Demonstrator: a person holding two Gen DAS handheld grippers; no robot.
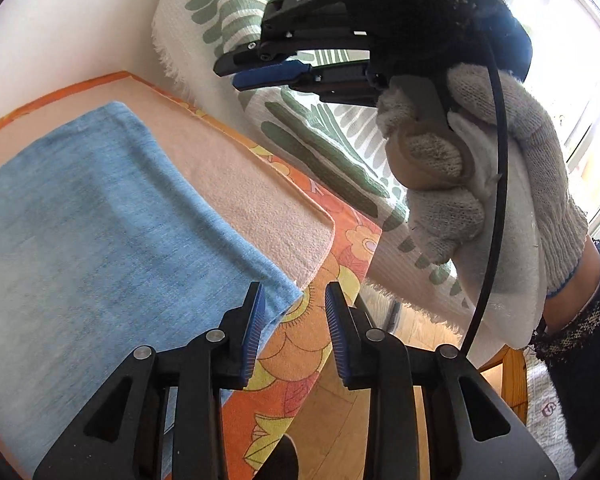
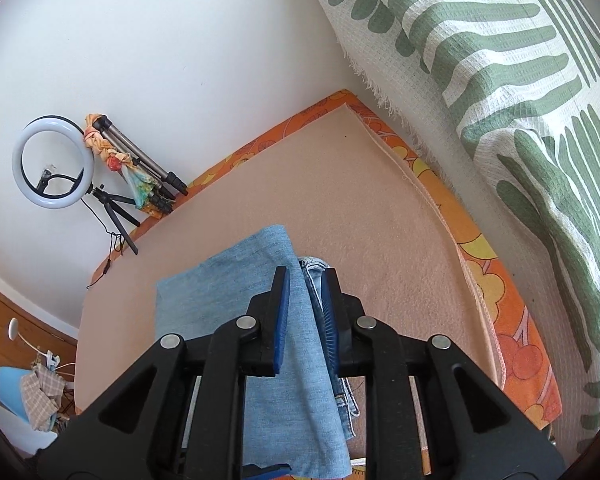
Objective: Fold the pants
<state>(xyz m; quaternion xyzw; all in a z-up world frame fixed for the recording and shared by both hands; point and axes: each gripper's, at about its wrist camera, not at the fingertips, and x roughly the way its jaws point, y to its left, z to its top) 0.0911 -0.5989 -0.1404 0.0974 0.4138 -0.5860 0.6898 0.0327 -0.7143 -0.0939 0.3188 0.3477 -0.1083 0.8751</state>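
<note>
Here, wall (image 2: pixel 160 40): white, far side.
Blanket (image 2: pixel 260 200): peach, over orange flowered cloth (image 2: pixel 512 312).
Pants (image 2: pixel 236 292): blue denim, folded, near edge.
Throw (image 2: pixel 500 60): green-striped, right.
Left gripper (image 1: pixel 296 332): jaws parted, empty.
Right gripper (image 2: pixel 306 320): slightly parted, denim between, unpinched.
Ring light (image 2: pixel 52 164): far left.
Writing: "DAS".

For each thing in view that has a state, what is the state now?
pants: folded, lying flat on the pink blanket.
left tongs: open, empty, above the pants' corner.
right tongs: open, empty, above the pants.
ring light: off.
</note>
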